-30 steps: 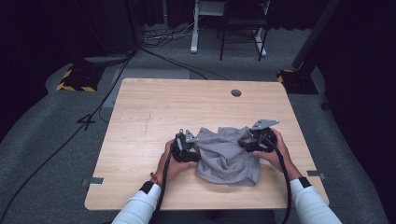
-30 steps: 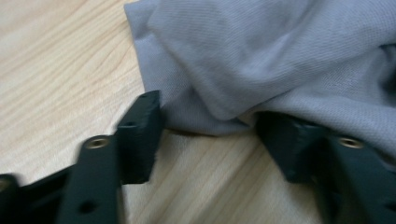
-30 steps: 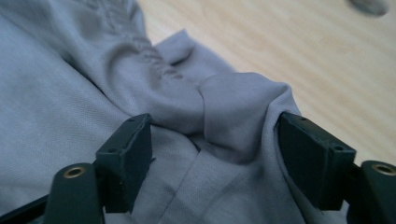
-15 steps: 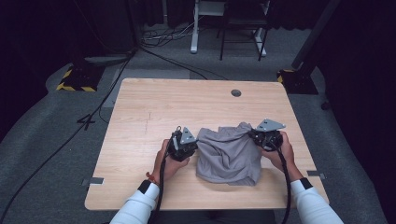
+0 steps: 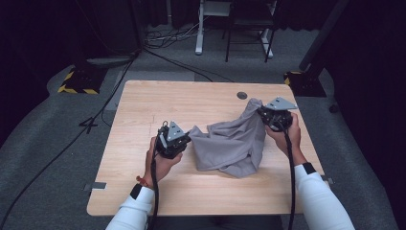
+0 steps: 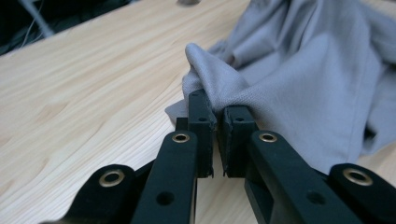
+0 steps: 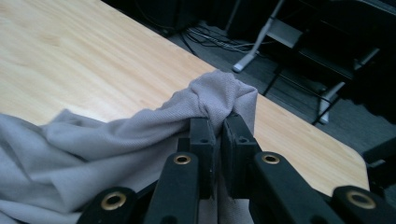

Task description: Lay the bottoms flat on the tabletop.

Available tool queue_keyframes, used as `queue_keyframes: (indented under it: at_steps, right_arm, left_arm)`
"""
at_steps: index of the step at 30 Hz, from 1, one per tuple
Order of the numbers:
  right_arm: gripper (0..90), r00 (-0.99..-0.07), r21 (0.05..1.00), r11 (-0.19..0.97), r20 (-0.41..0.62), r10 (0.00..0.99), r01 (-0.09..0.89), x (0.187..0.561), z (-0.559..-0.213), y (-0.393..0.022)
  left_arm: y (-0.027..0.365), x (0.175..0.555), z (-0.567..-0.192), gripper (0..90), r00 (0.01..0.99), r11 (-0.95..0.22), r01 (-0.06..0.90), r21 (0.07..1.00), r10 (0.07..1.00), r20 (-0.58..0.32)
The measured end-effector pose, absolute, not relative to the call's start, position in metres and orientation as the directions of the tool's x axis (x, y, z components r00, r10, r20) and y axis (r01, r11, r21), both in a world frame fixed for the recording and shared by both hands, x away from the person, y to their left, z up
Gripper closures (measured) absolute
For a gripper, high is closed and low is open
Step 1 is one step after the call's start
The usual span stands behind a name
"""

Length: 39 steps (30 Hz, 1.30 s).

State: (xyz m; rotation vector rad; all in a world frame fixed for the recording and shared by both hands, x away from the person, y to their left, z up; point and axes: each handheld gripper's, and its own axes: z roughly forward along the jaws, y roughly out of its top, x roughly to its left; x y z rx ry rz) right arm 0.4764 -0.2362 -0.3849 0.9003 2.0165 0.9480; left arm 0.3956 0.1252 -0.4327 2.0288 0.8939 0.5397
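A grey cloth [image 5: 233, 141] hangs stretched between both grippers above the wooden table [image 5: 143, 110]. My left gripper [image 5: 187, 134] is shut on the cloth's left edge; in the left gripper view its jaws pinch a bunched fold [image 6: 212, 79]. My right gripper [image 5: 261, 111] is shut on the cloth's upper right corner, held higher; in the right gripper view a knob of the fabric [image 7: 219, 95] bulges above the closed jaws. The cloth's lower part [image 5: 239, 167] sags onto the table.
A round grommet hole [image 5: 242, 95] sits near the table's far edge. Cables [image 5: 167, 38] and desk legs [image 5: 198, 28] stand on the floor beyond the table. Bare wood lies to the left and in front of the cloth.
The two grippers have moved apart, the left one leftward and the right one up and to the right, pulling the cloth out from a crumpled heap into a stretched span.
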Motion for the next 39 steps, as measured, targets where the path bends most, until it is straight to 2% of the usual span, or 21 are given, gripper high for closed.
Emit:
queue_keyframes:
  at_steps: [1, 3, 4, 5, 7, 8, 9, 14, 15, 19, 22, 24, 25, 26, 27, 28, 29, 31, 32, 34, 39]
  right_arm:
    - [82.1, -0.490, 0.823, 0.488, -0.310, 0.814, 0.290, 0.482, -0.386, -0.233]
    - [73.6, -0.513, 0.808, 0.494, -0.289, 0.808, 0.323, 0.494, -0.393, -0.228]
    - [73.6, -0.513, 0.808, 0.494, -0.289, 0.808, 0.323, 0.494, -0.393, -0.228]
    - [66.2, -0.472, 0.783, 0.510, -0.321, 0.821, 0.356, 0.505, -0.402, -0.223]
    - [54.1, -0.460, 0.775, 0.493, -0.297, 0.836, 0.395, 0.512, -0.410, -0.222]
    - [54.1, -0.460, 0.775, 0.493, -0.297, 0.836, 0.395, 0.512, -0.410, -0.222]
    - [49.0, -0.474, 0.762, 0.479, -0.258, 0.842, 0.435, 0.514, -0.416, -0.223]
    - [46.5, -0.509, 0.772, 0.451, -0.195, 0.838, 0.447, 0.499, -0.426, -0.235]
    - [45.6, -0.550, 0.772, 0.449, -0.157, 0.820, 0.450, 0.482, -0.434, -0.243]
    - [42.8, -0.630, 0.733, 0.521, -0.163, 0.759, 0.438, 0.449, -0.456, -0.250]
    - [39.6, -0.673, 0.706, 0.554, -0.147, 0.725, 0.442, 0.426, -0.466, -0.253]
    - [39.2, -0.696, 0.707, 0.549, -0.111, 0.709, 0.446, 0.412, -0.469, -0.255]
    - [39.2, -0.696, 0.707, 0.549, -0.111, 0.709, 0.446, 0.412, -0.469, -0.255]
    - [38.5, -0.709, 0.704, 0.556, -0.106, 0.697, 0.442, 0.405, -0.471, -0.256]
    - [37.4, -0.719, 0.694, 0.571, -0.111, 0.686, 0.438, 0.394, -0.474, -0.256]
    - [37.4, -0.719, 0.694, 0.571, -0.111, 0.686, 0.438, 0.394, -0.474, -0.256]
    - [36.2, -0.727, 0.694, 0.565, -0.089, 0.681, 0.445, 0.386, -0.476, -0.257]
    - [36.1, -0.726, 0.695, 0.559, -0.077, 0.683, 0.452, 0.385, -0.477, -0.257]
    - [34.0, -0.729, 0.692, 0.555, -0.060, 0.682, 0.462, 0.382, -0.479, -0.257]
    - [33.0, -0.729, 0.686, 0.555, -0.052, 0.682, 0.470, 0.382, -0.481, -0.256]
    - [30.7, -0.723, 0.677, 0.543, -0.023, 0.690, 0.496, 0.386, -0.488, -0.253]
  left_arm:
    - [0.129, 0.397, -0.435, 84.7, 0.647, -0.409, 0.409, 0.816, 0.761, 0.056]
    - [0.132, 0.398, -0.438, 84.7, 0.642, -0.414, 0.428, 0.803, 0.765, 0.052]
    - [0.136, 0.398, -0.441, 84.7, 0.639, -0.426, 0.441, 0.790, 0.767, 0.057]
    - [0.140, 0.397, -0.444, 84.6, 0.636, -0.433, 0.449, 0.782, 0.769, 0.061]
    - [0.150, 0.391, -0.452, 84.5, 0.637, -0.449, 0.477, 0.756, 0.769, 0.054]
    - [0.150, 0.391, -0.452, 84.5, 0.637, -0.449, 0.477, 0.756, 0.769, 0.054]
    - [0.156, 0.386, -0.457, 84.4, 0.649, -0.469, 0.489, 0.735, 0.759, 0.053]
    - [0.160, 0.368, -0.464, 84.2, 0.685, -0.524, 0.497, 0.692, 0.726, 0.058]
    - [0.160, 0.356, -0.469, 84.0, 0.703, -0.539, 0.510, 0.671, 0.710, 0.035]
    - [0.157, 0.329, -0.479, 82.4, 0.750, -0.585, 0.517, 0.625, 0.661, -0.002]
    - [0.150, 0.310, -0.481, 79.1, 0.785, -0.597, 0.499, 0.628, 0.618, -0.036]
    - [0.145, 0.300, -0.481, 72.1, 0.790, -0.596, 0.491, 0.635, 0.613, -0.036]
    - [0.145, 0.300, -0.481, 64.3, 0.790, -0.596, 0.491, 0.635, 0.613, -0.036]
    - [0.144, 0.296, -0.480, 64.3, 0.786, -0.585, 0.491, 0.645, 0.617, -0.039]
    - [0.143, 0.292, -0.476, 50.5, 0.782, -0.556, 0.485, 0.676, 0.621, -0.050]
    - [0.143, 0.292, -0.476, 41.8, 0.782, -0.556, 0.485, 0.676, 0.621, -0.050]
    - [0.140, 0.292, -0.471, 33.5, 0.775, -0.516, 0.472, 0.715, 0.629, -0.057]
    - [0.138, 0.293, -0.468, 31.0, 0.775, -0.500, 0.466, 0.730, 0.629, -0.064]
    - [0.132, 0.295, -0.465, 25.8, 0.782, -0.492, 0.439, 0.752, 0.622, -0.049]
    - [0.127, 0.297, -0.463, 22.4, 0.787, -0.502, 0.419, 0.756, 0.617, -0.026]
    - [0.107, 0.327, -0.459, 21.1, 0.802, -0.498, 0.375, 0.782, 0.598, -0.003]
